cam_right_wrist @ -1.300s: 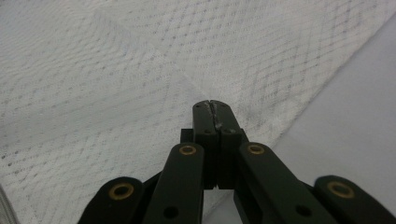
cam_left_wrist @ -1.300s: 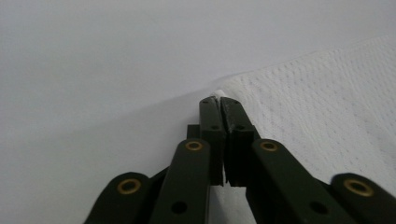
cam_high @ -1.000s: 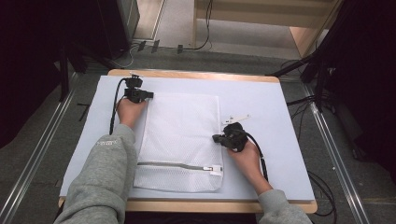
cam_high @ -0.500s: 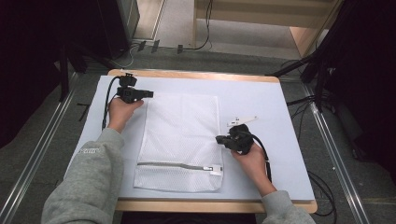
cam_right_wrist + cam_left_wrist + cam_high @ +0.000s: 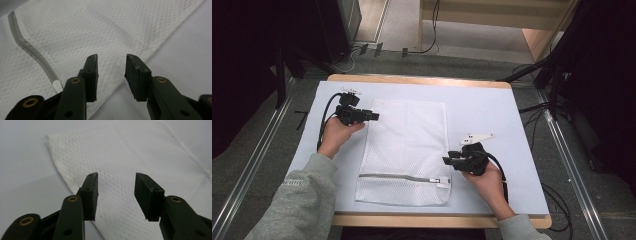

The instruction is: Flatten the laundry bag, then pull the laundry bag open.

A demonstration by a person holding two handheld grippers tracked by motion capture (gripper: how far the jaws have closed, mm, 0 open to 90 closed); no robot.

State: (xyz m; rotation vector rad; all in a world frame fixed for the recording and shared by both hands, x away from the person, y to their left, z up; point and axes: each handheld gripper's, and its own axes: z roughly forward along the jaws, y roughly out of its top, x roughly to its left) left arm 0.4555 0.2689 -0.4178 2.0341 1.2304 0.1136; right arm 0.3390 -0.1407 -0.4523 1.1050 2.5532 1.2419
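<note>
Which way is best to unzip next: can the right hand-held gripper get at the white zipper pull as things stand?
Probably yes. The right hand-held gripper is open beside the white mesh laundry bag, and the white zipper pull lies uncovered just below its jaws, nothing between them.

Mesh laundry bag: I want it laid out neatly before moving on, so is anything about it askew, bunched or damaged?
Nothing stands out. The mesh laundry bag lies flat on the white table cover, tilted only slightly, zipper closed near its front end. No tears or bunching show. Both claws stand open, off the mesh.
</note>
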